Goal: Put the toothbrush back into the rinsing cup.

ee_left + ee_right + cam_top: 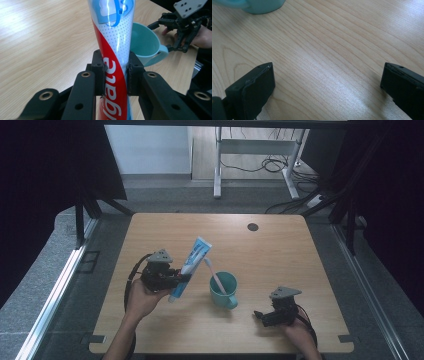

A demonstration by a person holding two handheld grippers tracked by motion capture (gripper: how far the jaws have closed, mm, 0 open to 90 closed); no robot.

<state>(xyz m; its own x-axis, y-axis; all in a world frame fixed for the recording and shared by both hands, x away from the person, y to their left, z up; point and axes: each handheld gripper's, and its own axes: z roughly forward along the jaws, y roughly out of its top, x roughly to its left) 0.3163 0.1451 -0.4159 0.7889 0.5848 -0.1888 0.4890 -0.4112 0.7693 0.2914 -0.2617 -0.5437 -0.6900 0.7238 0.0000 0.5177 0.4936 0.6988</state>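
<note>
Nearest me on the high view, my right gripper [260,315] rests at about five o'clock on the wooden table [280,255], its jaws spread wide over bare wood with nothing between them. At about eight o'clock my left gripper [182,276] has its pads clamped on the toothpaste tube [192,265], which leans up and away toward one o'clock, just beside the teal mug [223,290]. That mug sits near the centre between my hands, with a toothbrush [214,275] standing in it.
</note>
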